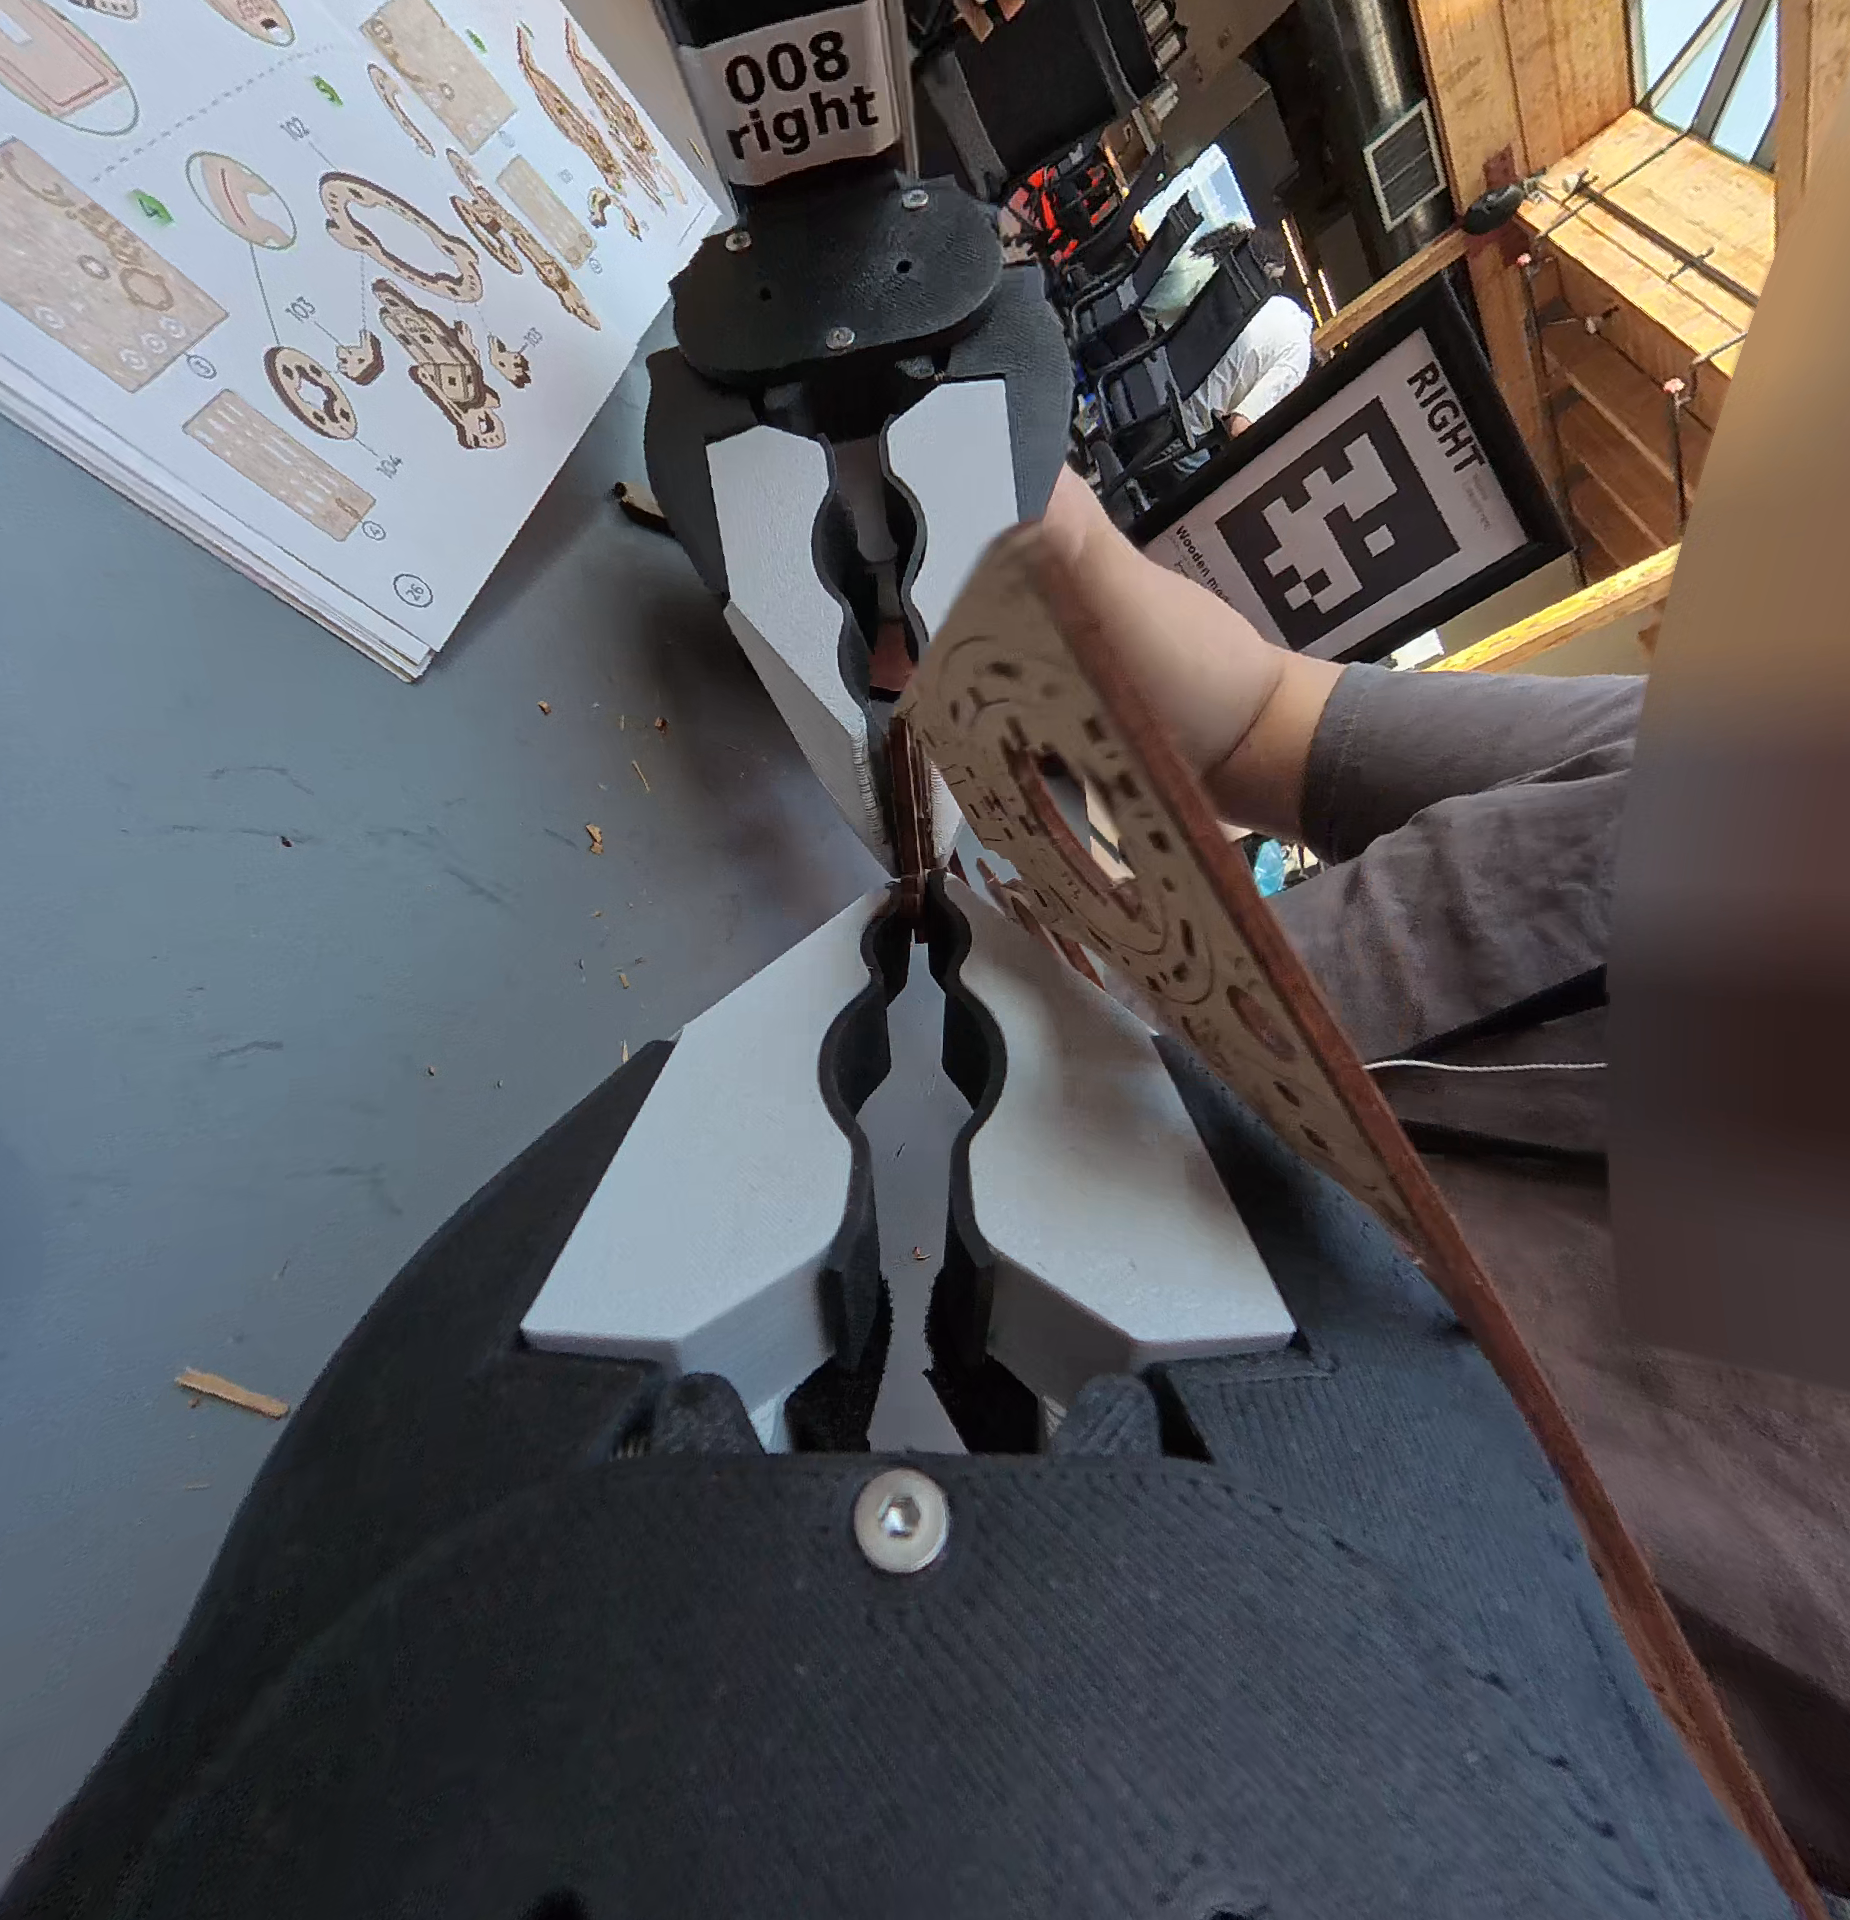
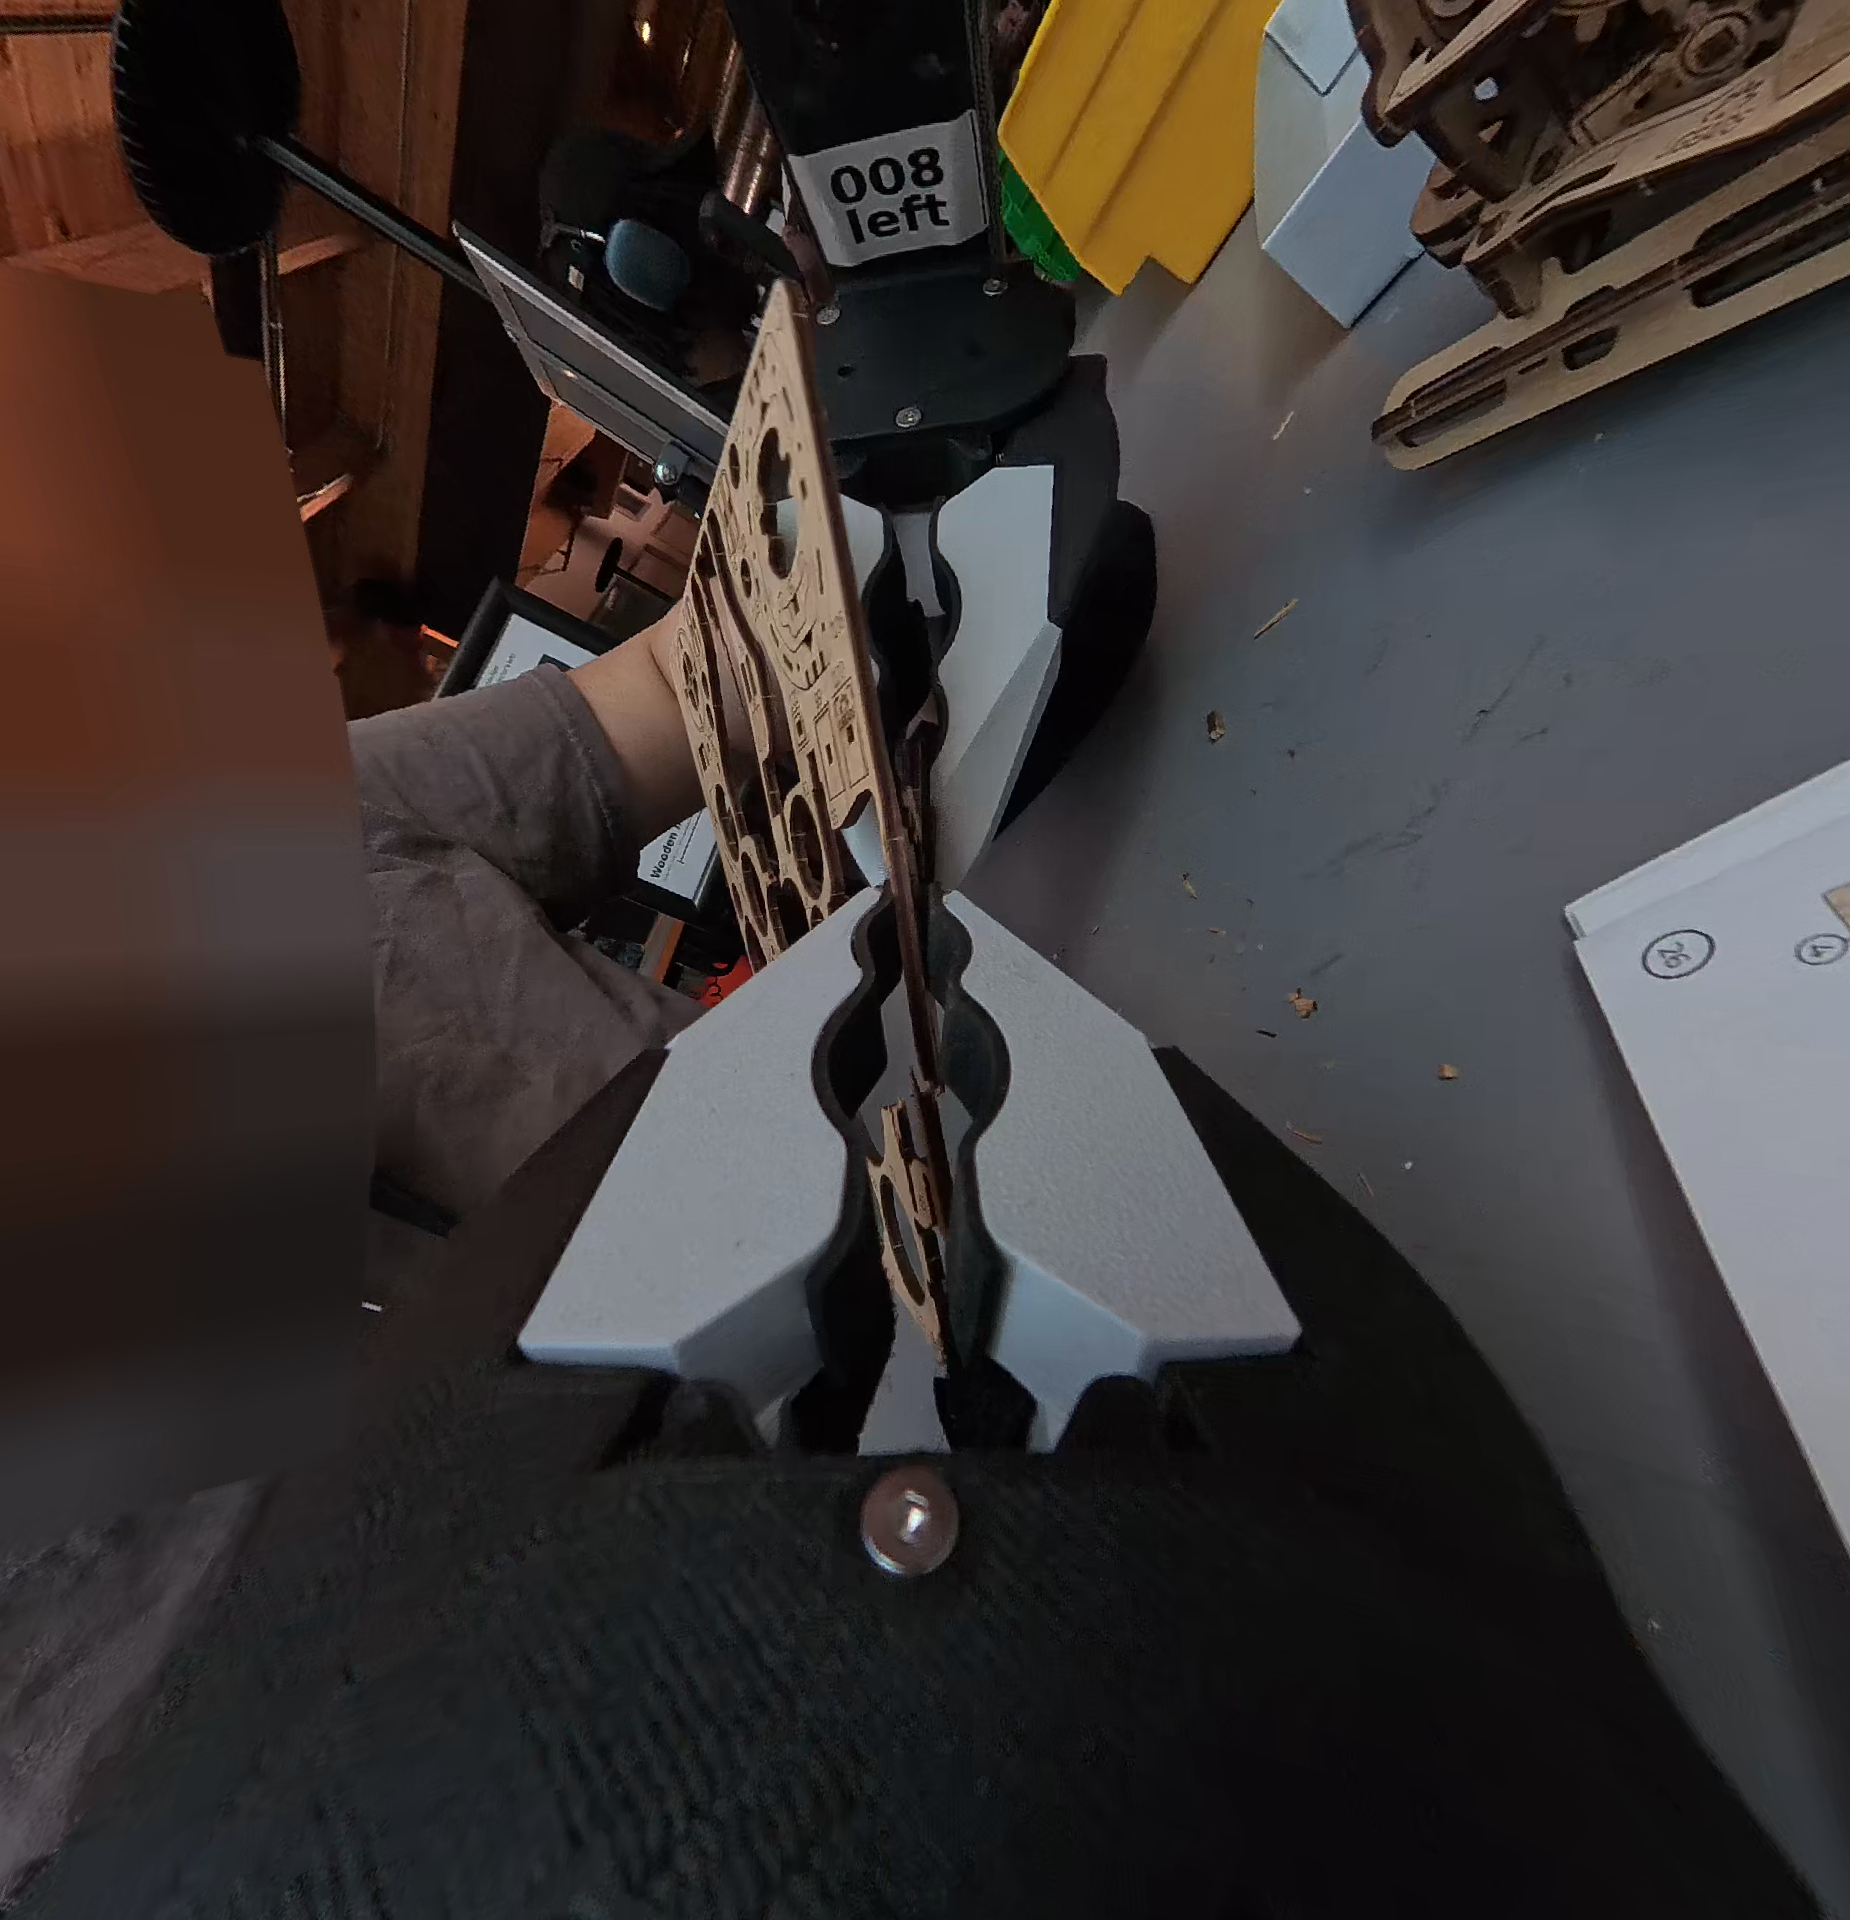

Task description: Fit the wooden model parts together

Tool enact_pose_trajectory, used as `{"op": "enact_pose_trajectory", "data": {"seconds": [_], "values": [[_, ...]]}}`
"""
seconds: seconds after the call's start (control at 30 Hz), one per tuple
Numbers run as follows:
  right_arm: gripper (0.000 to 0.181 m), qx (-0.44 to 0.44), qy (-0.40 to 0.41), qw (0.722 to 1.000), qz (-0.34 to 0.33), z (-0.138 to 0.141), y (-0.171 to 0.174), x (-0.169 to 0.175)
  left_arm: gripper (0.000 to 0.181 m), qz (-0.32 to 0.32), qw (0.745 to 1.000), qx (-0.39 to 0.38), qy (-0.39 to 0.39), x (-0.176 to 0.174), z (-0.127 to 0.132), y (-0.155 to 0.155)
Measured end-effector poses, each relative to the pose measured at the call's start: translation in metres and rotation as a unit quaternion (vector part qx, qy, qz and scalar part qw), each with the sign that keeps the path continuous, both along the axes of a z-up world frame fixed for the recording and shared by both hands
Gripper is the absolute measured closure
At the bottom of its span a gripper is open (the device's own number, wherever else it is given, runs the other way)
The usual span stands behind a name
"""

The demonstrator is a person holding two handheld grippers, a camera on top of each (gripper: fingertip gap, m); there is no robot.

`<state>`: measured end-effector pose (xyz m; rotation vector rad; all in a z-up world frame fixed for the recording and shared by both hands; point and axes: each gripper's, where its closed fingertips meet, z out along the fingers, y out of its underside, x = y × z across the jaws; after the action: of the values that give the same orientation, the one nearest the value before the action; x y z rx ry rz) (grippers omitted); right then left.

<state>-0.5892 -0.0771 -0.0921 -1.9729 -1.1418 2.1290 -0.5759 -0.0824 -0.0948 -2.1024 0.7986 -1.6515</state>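
Note:
A thin laser-cut wooden sheet (image 1: pixel 1160 883) with several cut-out holes stands on edge above the grey table (image 1: pixel 225 935). In the right wrist view the sheet (image 2: pixel 786 665) runs edge-on between my right gripper's fingers, so the right gripper (image 2: pixel 916 904) is shut on it. My left gripper (image 1: pixel 905 920) is shut, its tips pinching a small dark wooden part (image 1: pixel 908 821) at the sheet's edge. The two grippers meet tip to tip: the right gripper (image 1: pixel 905 831) faces the left one, and the left gripper (image 2: pixel 926 862) shows beyond the sheet.
An open instruction booklet (image 1: pixel 277 312) lies on the table, also in the right wrist view (image 2: pixel 1752 1091). A built wooden model (image 2: pixel 1627 208), a white box (image 2: pixel 1336 208) and a yellow object (image 2: pixel 1129 125) stand at the back. A person's hand (image 1: pixel 1191 665) is behind the sheet. Wood chips (image 1: pixel 230 1392) lie scattered. Only a small space, under 4 cm, lies between the two pairs of fingers.

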Motion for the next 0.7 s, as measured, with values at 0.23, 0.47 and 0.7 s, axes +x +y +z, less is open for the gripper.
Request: {"op": "enact_pose_trajectory", "data": {"seconds": [0.23, 0.47, 0.7], "values": [[0.18, -0.013, 0.001, 1.0, 0.008, -0.002, -0.004, 0.001, 0.18, -0.017, 0.999, 0.04, 0.019, 0.0, -0.003, -0.003], [0.179, 0.02, 0.011, 1.0, -0.012, -0.001, 0.008, -0.001, 0.181, 0.013, 1.0, -0.02, -0.001, -0.006, -0.003, 0.004], [0.179, 0.056, 0.014, 0.998, -0.024, 0.0, 0.016, 0.011, 0.181, 0.013, 0.999, -0.031, -0.001, -0.006, -0.004, 0.005]]}}
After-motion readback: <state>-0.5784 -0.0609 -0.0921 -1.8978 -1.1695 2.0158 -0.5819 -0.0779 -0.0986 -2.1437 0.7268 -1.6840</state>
